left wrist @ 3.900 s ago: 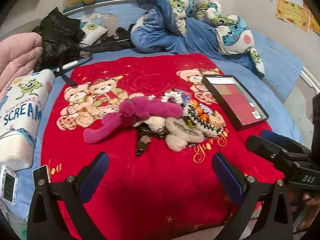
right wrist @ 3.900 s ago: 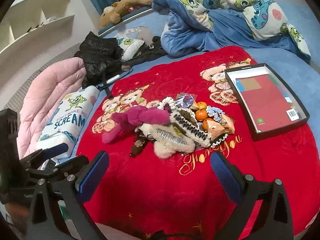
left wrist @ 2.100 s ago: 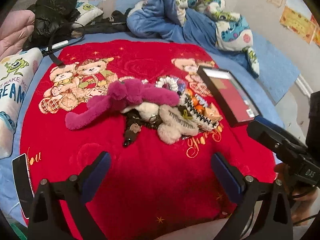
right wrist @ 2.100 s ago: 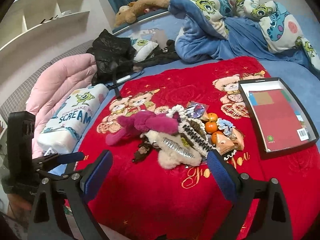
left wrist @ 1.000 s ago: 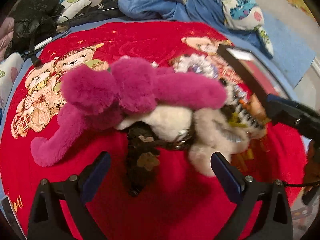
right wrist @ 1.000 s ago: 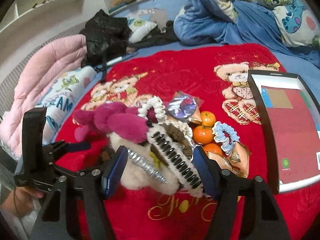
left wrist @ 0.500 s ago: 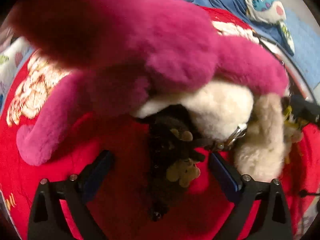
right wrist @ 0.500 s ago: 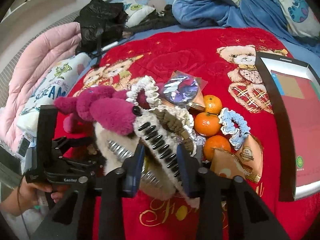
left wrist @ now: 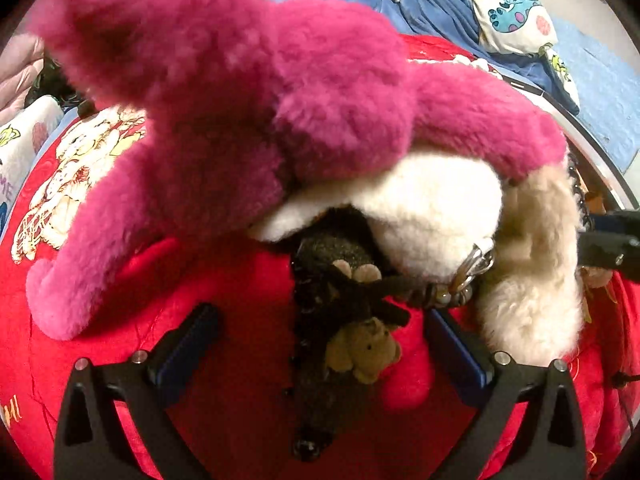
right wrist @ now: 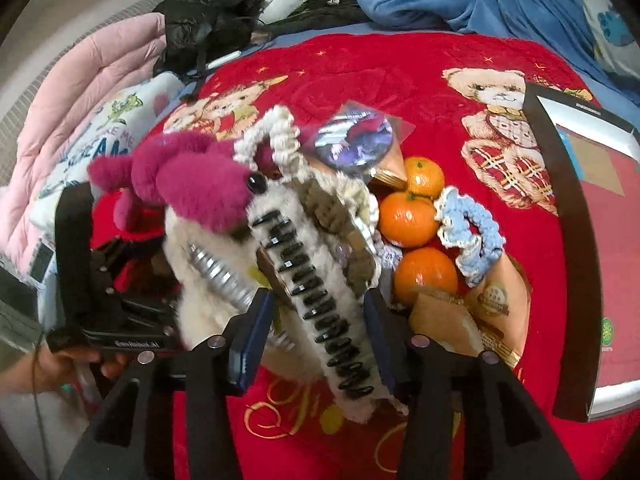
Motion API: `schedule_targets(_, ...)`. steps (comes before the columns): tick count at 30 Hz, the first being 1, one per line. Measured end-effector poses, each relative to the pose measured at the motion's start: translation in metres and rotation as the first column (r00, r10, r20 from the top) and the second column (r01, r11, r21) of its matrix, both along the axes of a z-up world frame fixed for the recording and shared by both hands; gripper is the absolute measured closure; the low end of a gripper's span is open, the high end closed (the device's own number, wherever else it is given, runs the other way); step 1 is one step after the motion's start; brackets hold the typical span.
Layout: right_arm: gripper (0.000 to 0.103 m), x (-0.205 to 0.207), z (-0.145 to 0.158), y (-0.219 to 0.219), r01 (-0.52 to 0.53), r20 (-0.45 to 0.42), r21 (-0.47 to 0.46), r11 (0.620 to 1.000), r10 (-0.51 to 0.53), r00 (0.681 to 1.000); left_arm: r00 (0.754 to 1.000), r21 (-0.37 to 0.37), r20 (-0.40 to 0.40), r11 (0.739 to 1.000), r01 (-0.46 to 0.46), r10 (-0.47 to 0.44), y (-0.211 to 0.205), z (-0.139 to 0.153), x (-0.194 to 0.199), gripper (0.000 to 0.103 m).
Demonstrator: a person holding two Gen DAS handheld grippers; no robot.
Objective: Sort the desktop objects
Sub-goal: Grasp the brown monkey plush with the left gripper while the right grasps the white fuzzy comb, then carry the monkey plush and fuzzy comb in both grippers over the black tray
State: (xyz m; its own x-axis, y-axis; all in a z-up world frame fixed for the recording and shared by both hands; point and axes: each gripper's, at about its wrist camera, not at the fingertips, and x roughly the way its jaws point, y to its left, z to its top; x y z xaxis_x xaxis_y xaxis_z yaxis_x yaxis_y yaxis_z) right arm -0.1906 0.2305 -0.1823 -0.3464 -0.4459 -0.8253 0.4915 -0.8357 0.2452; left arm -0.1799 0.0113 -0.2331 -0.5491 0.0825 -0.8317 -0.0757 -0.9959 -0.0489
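A heap of small things lies on the red bear-print blanket (right wrist: 360, 68). In the left wrist view, a big pink plush (left wrist: 248, 92) and a cream plush (left wrist: 432, 216) fill the frame. A small dark plush keychain (left wrist: 336, 308) lies between the fingers of my open left gripper (left wrist: 320, 344), untouched. In the right wrist view, my right gripper (right wrist: 316, 336) straddles a long black toothed hair clip (right wrist: 308, 280) lying on the cream fur. Its jaws are opening, with the clip between the pads and a small gap on each side.
Three oranges (right wrist: 408, 220), a blue scrunchie (right wrist: 468, 236), a cream scrunchie (right wrist: 280, 136), a round badge (right wrist: 356, 136) and snack packets (right wrist: 492, 304) sit to the right of the clip. A black box (right wrist: 556, 240) lies at the far right. A hand (right wrist: 72, 360) holds the left gripper.
Both grippers have dropped close onto the heap. The right jaws narrowed around the hair clip half a second ago and now stand wider. The left gripper moved in over the dark plush.
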Motion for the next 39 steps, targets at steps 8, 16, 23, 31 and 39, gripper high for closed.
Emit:
schedule_targets(8, 0.061, 0.000, -0.012, 0.013, 0.103, 0.044, -0.113, 0.988, -0.098, 0.994, 1.000, 0.008, -0.014, 1.000, -0.002, 0.002, 0.007, 0.002, -0.004, 0.002)
schedule_targets(16, 0.074, 0.011, -0.014, 0.025, 0.162, 0.107, -0.232, 0.959, -0.141, 0.984, 0.997, 0.074, -0.049, 0.996, -0.059, 0.063, 0.000, 0.013, 0.003, 0.038)
schedule_targets(23, 0.077, 0.031, -0.004, 0.034, 0.181, 0.105, -0.278, 0.943, -0.157, 0.982, 0.996, 0.051, -0.069, 0.997, -0.053, 0.057, 0.016, 0.020, 0.006, 0.065)
schedule_targets(31, 0.077, 0.043, 0.016, 0.041, 0.192, 0.066, -0.308, 0.932, -0.181, 0.981, 0.996, 0.097, -0.058, 0.994, -0.057, 0.063, 0.012, 0.027, 0.008, 0.066)
schedule_targets(39, 0.077, 0.052, 0.025, 0.042, 0.189, 0.055, -0.310, 0.932, -0.181, 0.982, 0.989, 0.071, -0.138, 0.997, -0.039, 0.049, 0.013, 0.067, 0.037, 0.072)
